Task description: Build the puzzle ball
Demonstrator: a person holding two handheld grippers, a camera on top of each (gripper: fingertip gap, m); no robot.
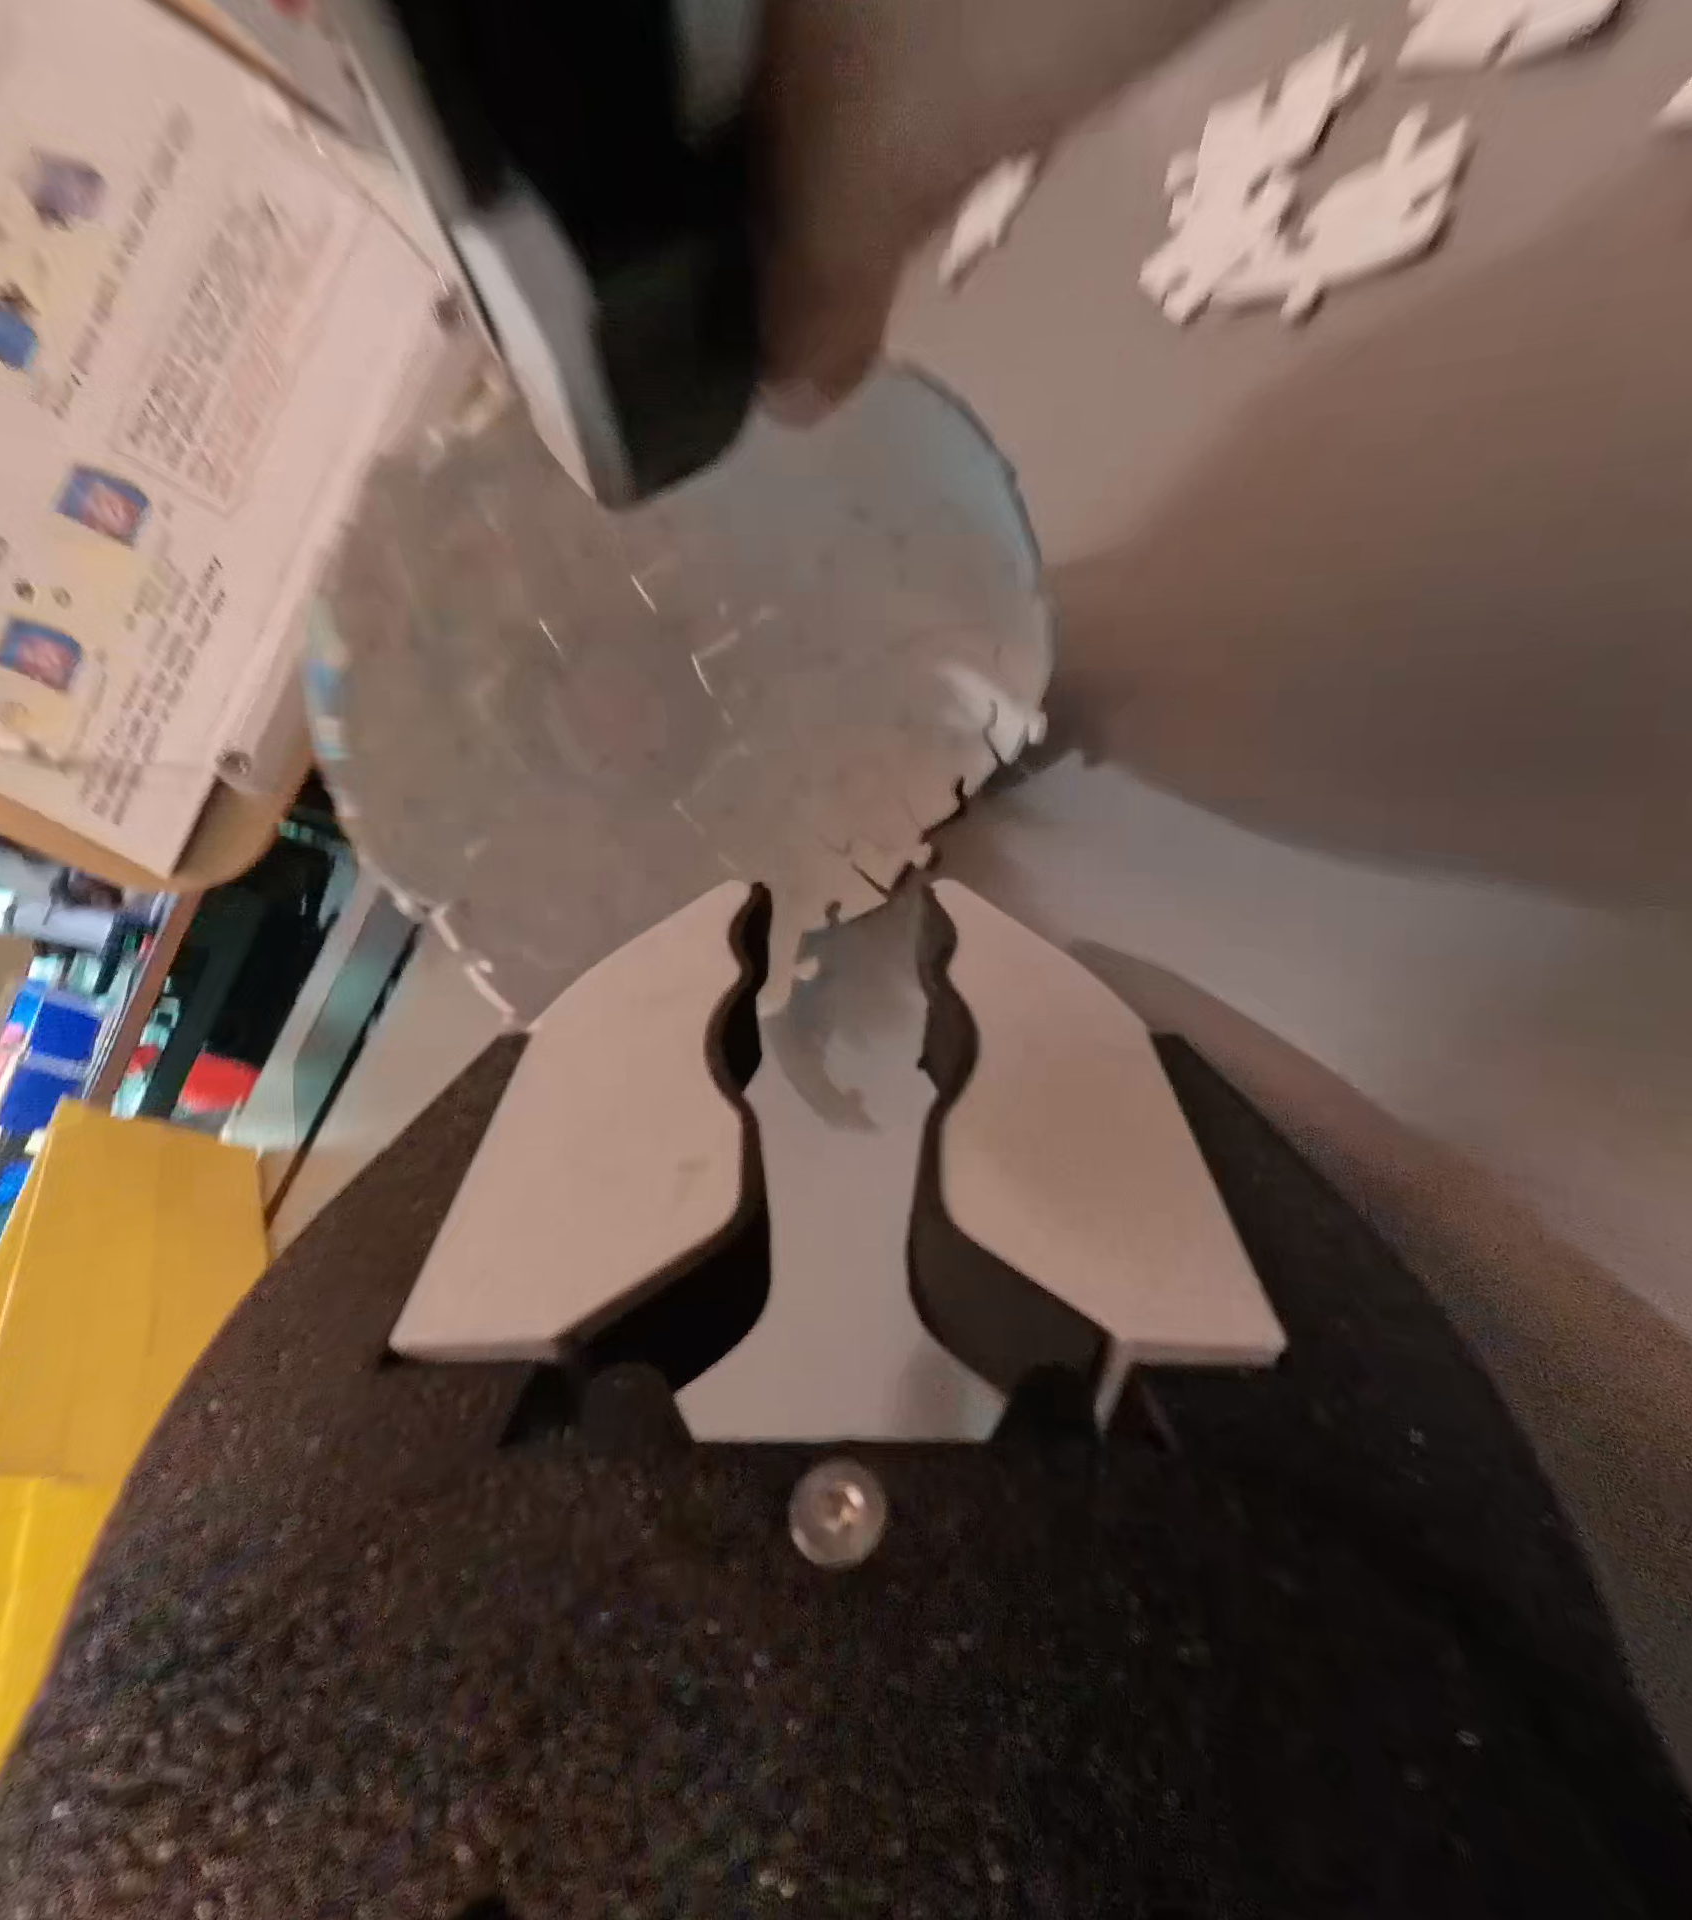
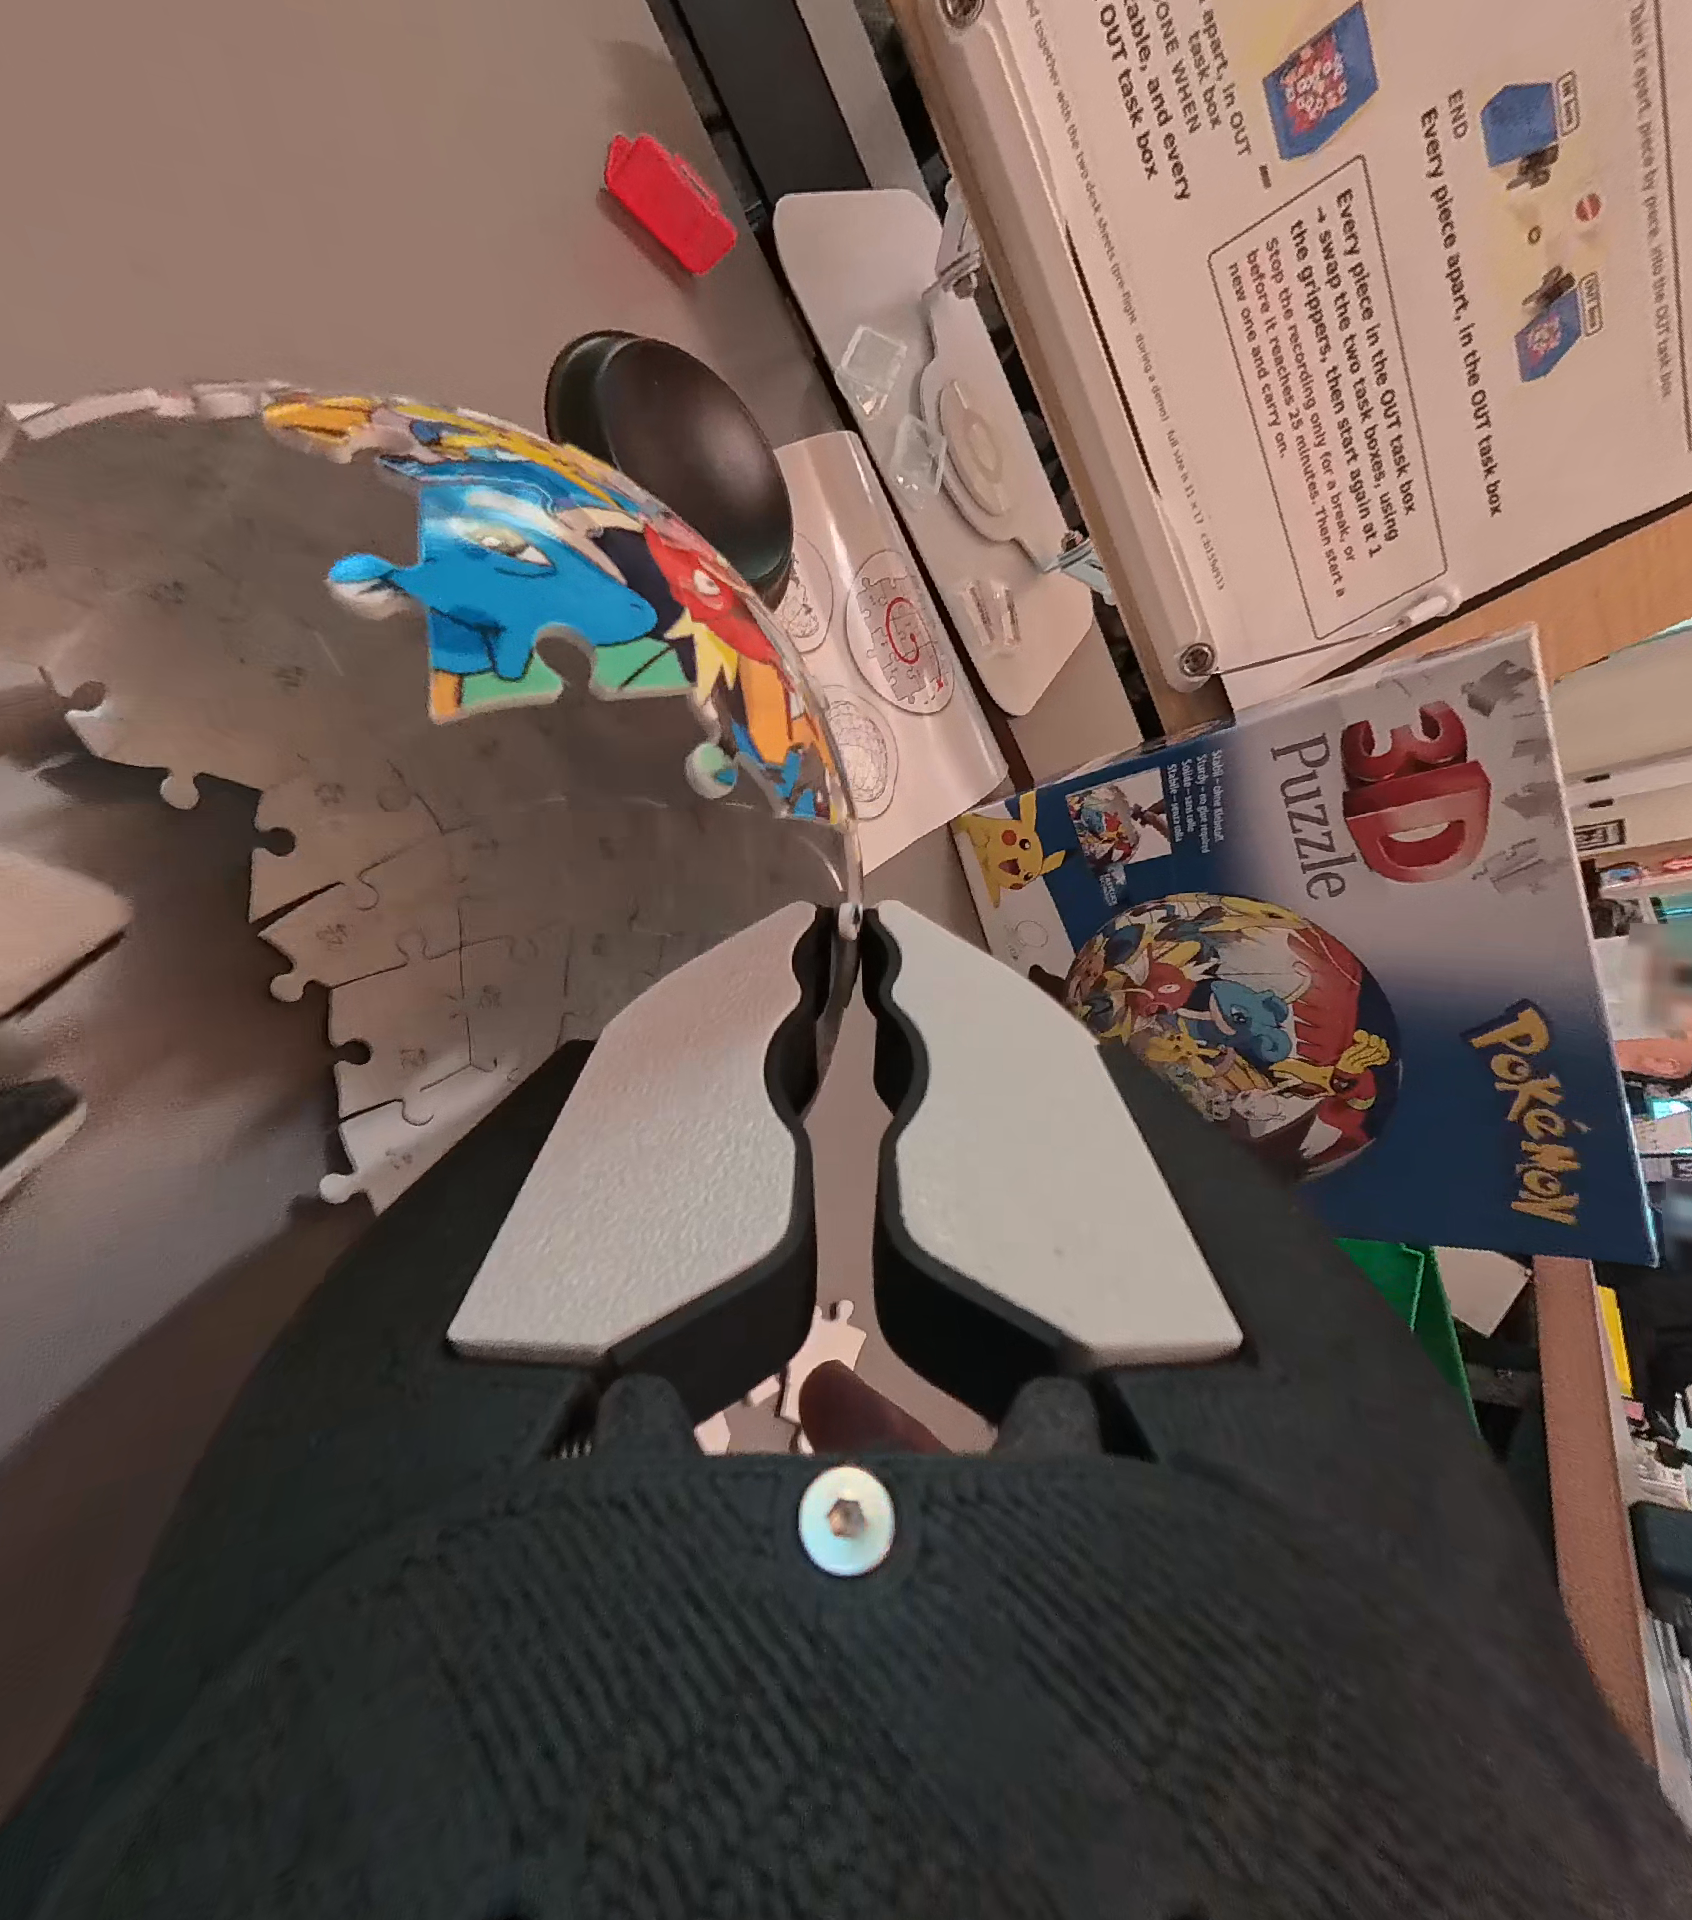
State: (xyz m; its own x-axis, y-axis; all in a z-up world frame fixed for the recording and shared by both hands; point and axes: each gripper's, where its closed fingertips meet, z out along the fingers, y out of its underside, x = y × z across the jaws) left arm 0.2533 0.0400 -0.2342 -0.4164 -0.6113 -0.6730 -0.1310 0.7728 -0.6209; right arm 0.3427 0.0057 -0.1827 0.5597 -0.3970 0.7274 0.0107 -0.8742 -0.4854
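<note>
The half-built puzzle shell point(image 2: 385, 748) is pinched at its rim by both the right gripper point(image 2: 847, 920) and the left gripper point(image 1: 847, 914) — light, thin, easily popped apart, so best held at the edges.

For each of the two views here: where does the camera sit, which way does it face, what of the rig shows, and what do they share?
Left wrist view: sits behind the left gripper, facing the grey inside of the puzzle shell; its own fingers show, plus the right gripper beyond.
Right wrist view: sits behind the right gripper, facing the shell's edge, with the puzzle box behind; its fingers show, shut on the rim.
Shared: the shell, the table, the instruction sheet.
</note>
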